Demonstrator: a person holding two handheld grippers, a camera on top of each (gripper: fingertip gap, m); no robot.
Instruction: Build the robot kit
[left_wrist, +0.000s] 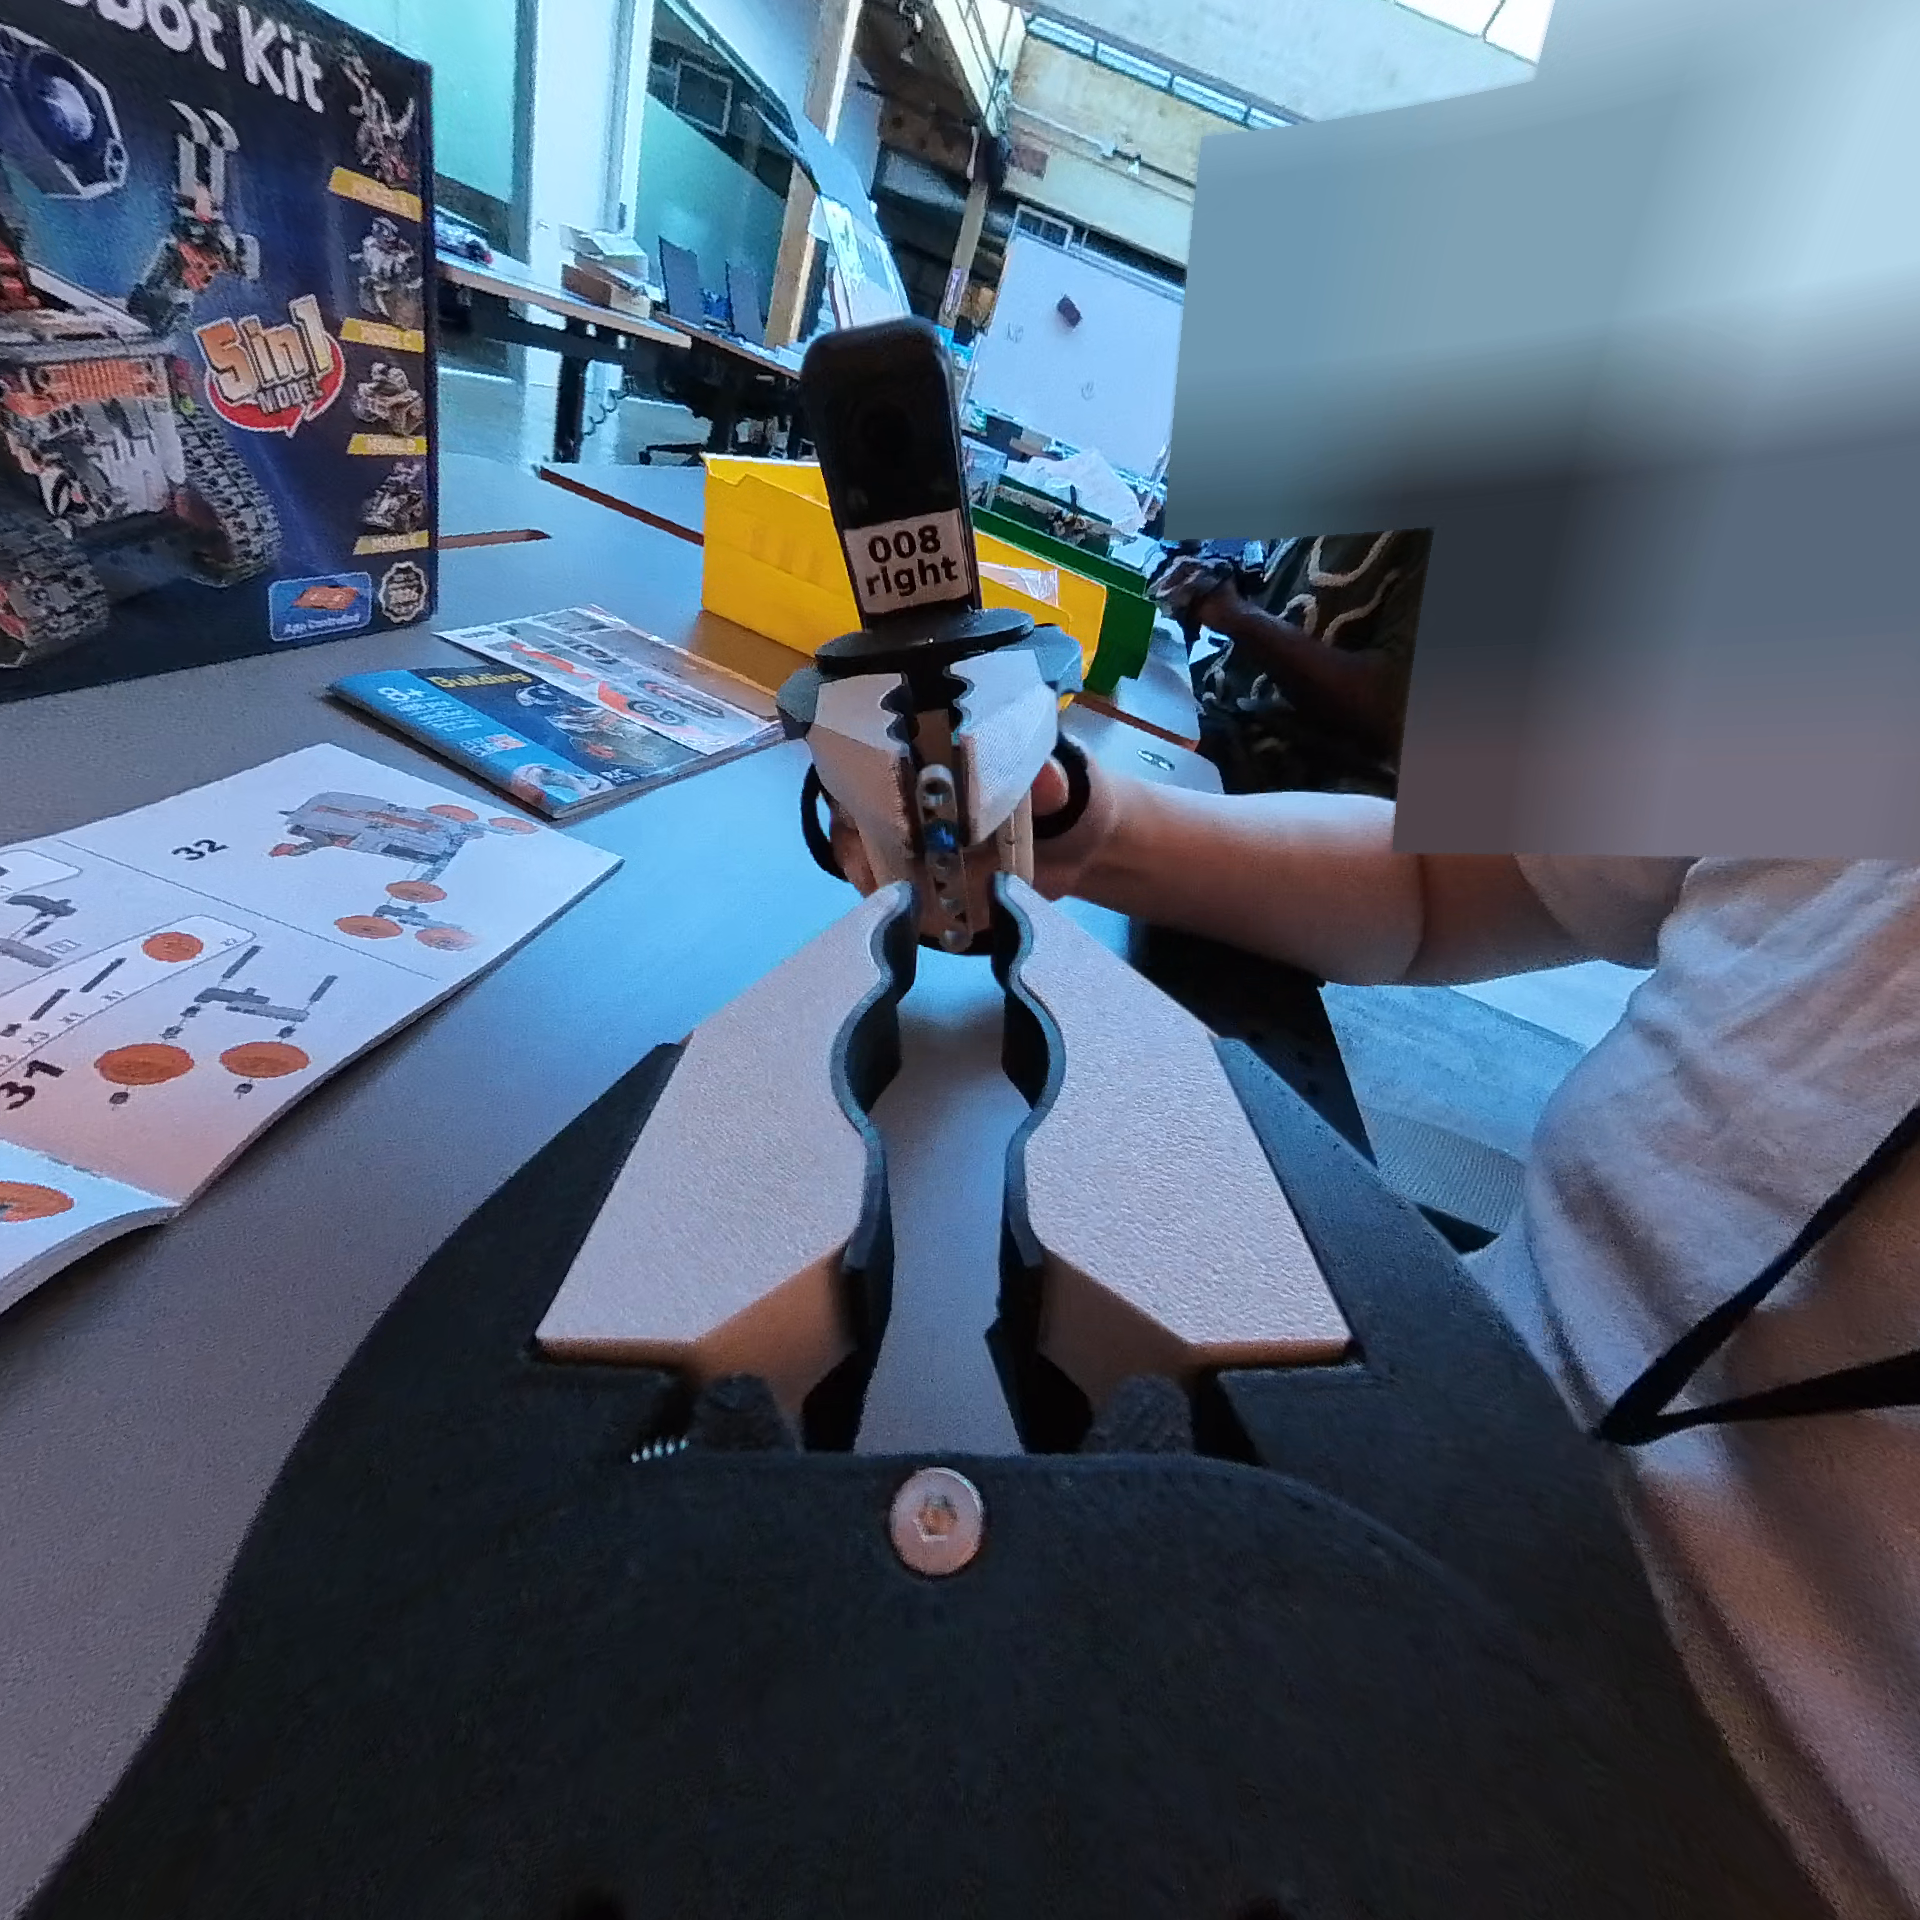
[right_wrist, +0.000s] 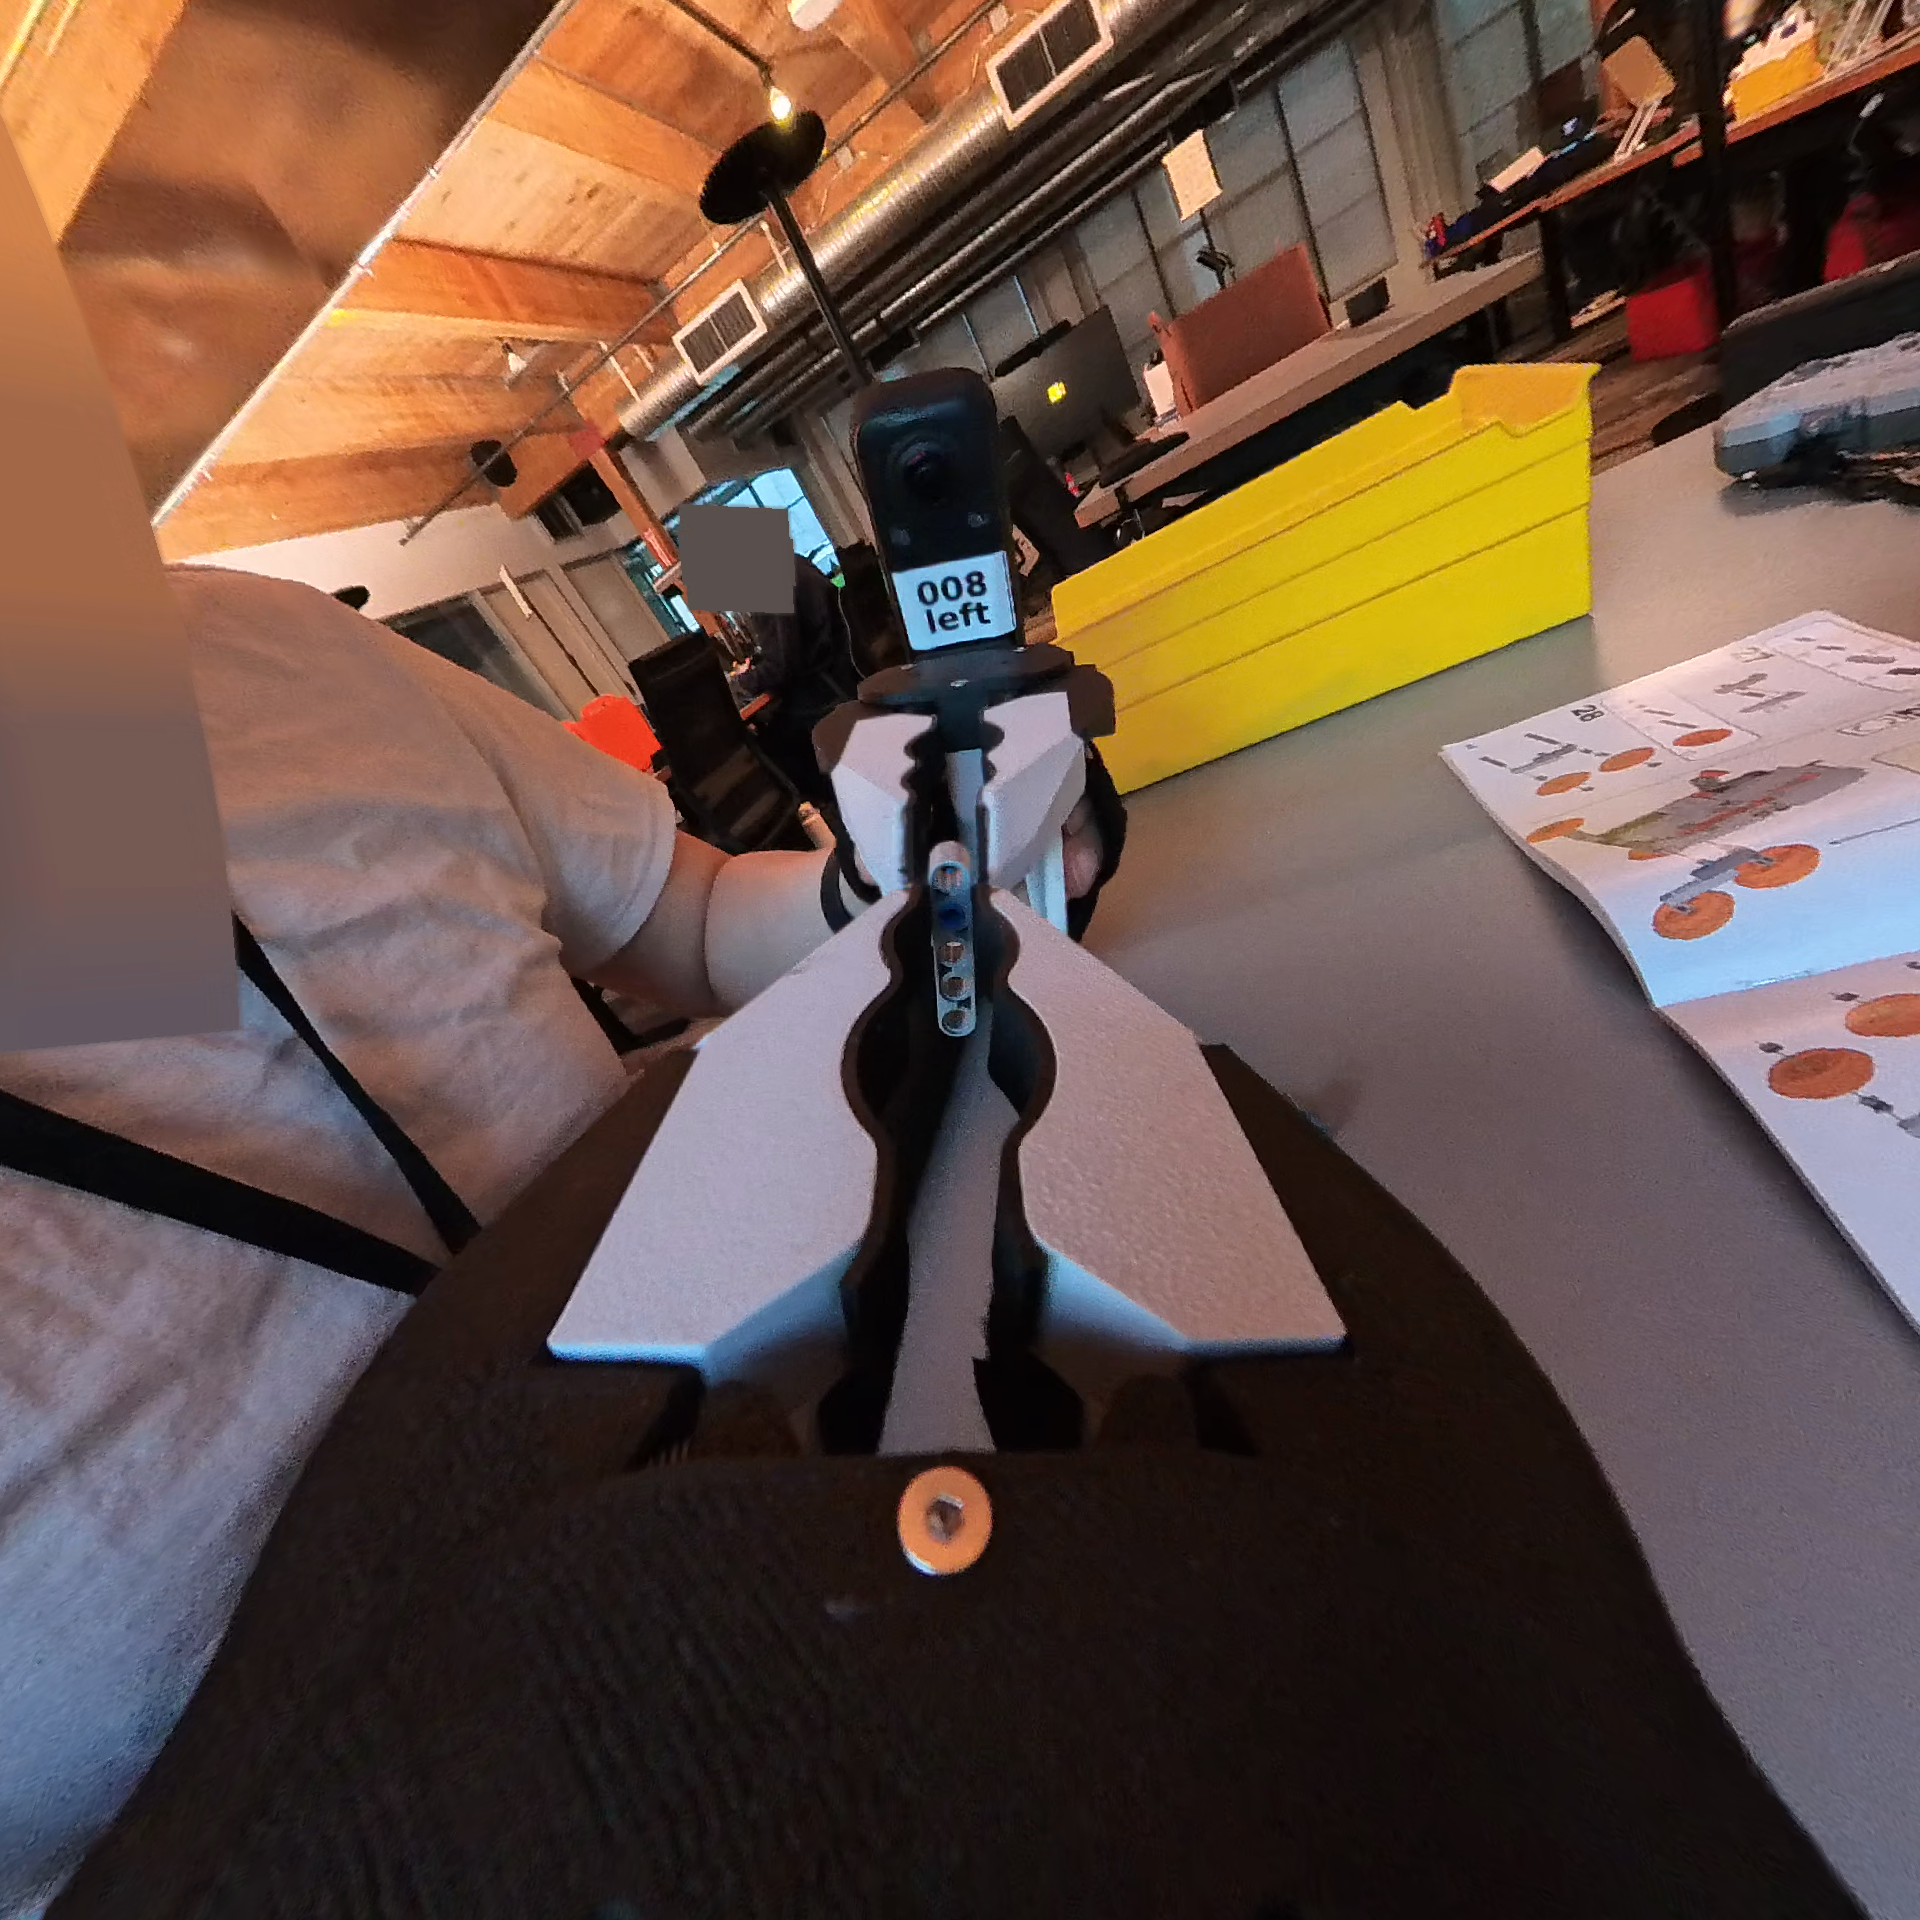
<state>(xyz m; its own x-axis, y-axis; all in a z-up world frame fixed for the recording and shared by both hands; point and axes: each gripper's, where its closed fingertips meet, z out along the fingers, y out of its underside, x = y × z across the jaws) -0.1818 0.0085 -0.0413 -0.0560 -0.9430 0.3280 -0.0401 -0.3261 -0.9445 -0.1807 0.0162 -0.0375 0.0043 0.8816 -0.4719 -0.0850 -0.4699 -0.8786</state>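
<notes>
Two grippers met nose to nose above the grey bench. Our right gripper (right_wrist: 951, 935) was clamped on a pale holed beam (right_wrist: 953, 951); our left gripper (left_wrist: 954, 899) had its jaws apart around the beam's end, perhaps touching. Each carried a white printed label. An open instruction booklet (left_wrist: 260, 935), a printed kit box (left_wrist: 208, 332) and a yellow bin (right_wrist: 1340, 582) sat behind.

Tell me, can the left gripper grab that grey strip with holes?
Probably yes. One end of the grey strip sits between the open jaws of the left gripper, with nothing in between. The right gripper seems to clamp its other end.
</notes>
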